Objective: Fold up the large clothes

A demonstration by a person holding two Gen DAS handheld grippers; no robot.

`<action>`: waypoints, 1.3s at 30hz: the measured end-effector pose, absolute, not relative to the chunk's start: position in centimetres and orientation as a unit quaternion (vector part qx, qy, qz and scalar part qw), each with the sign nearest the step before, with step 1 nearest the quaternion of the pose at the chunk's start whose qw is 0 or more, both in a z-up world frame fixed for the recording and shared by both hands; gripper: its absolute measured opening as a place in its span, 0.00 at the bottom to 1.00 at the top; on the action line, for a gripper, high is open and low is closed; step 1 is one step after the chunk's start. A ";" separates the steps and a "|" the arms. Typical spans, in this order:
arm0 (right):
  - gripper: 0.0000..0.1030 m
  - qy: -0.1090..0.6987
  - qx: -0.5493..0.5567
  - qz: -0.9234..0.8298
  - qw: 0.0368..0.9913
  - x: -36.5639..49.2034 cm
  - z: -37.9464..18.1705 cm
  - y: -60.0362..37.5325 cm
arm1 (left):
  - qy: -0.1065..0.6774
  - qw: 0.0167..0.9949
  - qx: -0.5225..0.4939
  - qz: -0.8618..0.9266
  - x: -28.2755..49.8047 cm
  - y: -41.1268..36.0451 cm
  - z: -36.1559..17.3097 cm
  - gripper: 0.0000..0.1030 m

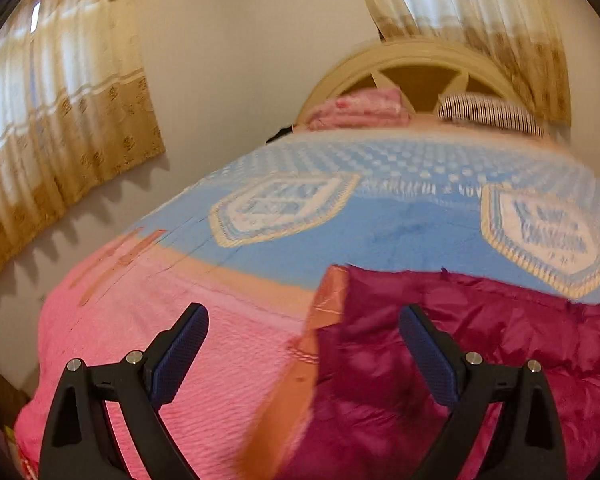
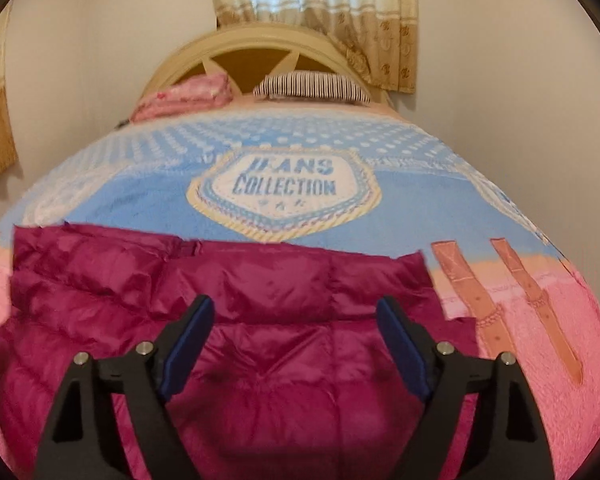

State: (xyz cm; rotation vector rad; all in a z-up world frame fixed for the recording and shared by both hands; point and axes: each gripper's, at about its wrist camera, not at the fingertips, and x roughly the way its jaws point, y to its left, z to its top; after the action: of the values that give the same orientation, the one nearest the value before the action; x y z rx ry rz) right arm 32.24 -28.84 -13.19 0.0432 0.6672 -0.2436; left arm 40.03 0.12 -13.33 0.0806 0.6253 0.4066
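A magenta quilted puffer jacket (image 2: 260,320) lies spread on the bed, near its foot. In the left wrist view the jacket (image 1: 480,344) fills the lower right. My left gripper (image 1: 303,320) is open and empty, hovering above the jacket's left edge where it meets the pink blanket. My right gripper (image 2: 296,312) is open and empty, hovering over the middle of the jacket. Neither gripper touches the fabric. The jacket's near part is hidden below both views.
The bed is covered by a blue and pink blanket (image 2: 284,184) with a "Jeans Collection" badge. A folded pink cloth (image 2: 184,94) and a striped pillow (image 2: 312,86) lie by the headboard (image 2: 248,50). Curtains (image 1: 60,128) and walls stand close on the left and behind.
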 end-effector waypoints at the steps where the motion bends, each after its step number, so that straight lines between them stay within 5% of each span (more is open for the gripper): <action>1: 0.82 0.332 0.014 -0.127 0.935 32.9 -13.8 -28.9 | 0.317 0.925 0.051 0.202 41.2 -0.6 -14.4 0.94; 7: 0.82 0.365 0.018 -0.122 0.923 35.5 -17.0 -29.7 | 0.386 0.891 0.079 0.225 45.1 -0.9 -20.2 0.94; 39: 0.93 0.423 0.021 -0.136 0.896 37.4 -19.6 -30.1 | 0.414 0.870 0.107 0.245 46.5 -1.7 -22.0 0.99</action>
State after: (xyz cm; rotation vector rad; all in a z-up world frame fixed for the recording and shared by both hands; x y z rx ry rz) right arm 37.40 -30.15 -19.56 0.0440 0.8771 -0.2815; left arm 46.53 -1.74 -22.05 0.2233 0.8668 0.5123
